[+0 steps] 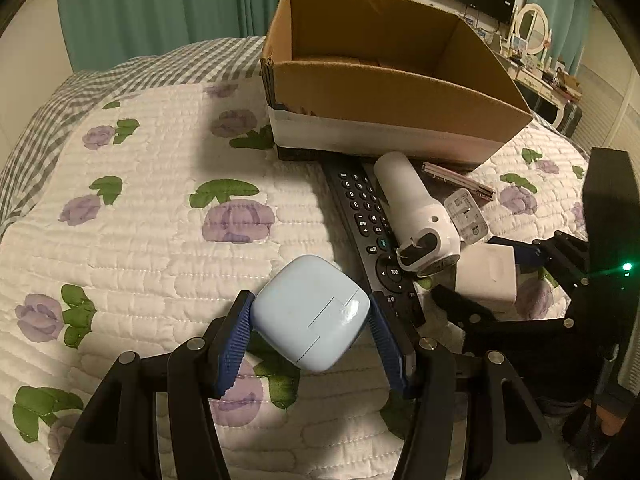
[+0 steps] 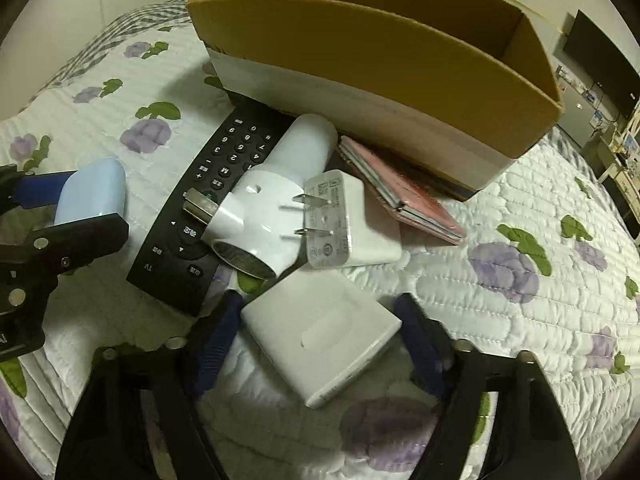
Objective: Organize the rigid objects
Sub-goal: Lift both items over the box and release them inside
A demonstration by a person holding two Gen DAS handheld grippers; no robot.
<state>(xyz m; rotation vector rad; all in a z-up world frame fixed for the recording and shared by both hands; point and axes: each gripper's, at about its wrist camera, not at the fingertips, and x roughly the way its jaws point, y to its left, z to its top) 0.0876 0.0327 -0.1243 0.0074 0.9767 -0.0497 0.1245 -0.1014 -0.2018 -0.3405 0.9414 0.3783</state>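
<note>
The pale blue case [image 1: 310, 314] sits on the floral quilt [image 1: 140, 240], just left of the black remote control [image 1: 370, 236], and the left gripper [image 1: 312, 334] brackets it with one blue pad [image 1: 234, 340] at each flank; the left pad looks to be touching the case, while on the right I cannot tell whether the pad meets it, so the grip itself cannot be judged. Against the remote's right edge lies a white cylindrical device [image 1: 416, 220], partly resting over the buttons. Just right of that device lies a white plug adapter [image 2: 340, 220], its two metal prongs pointing at the cylinder. In front of the adapter, on the near right side of the remote, rests a flat white square charger [image 2: 324, 336]; the right gripper [image 2: 320, 340] stands spread wide around it, dark blue fingers [image 2: 216, 340] on either side with visible gaps, gripping nothing. Beyond the remote's far end stands an open cardboard box [image 1: 384, 92] with a white band along its base, and a pink booklet [image 2: 400, 196] lies tucked against the box's foot, right of the remote.
</note>
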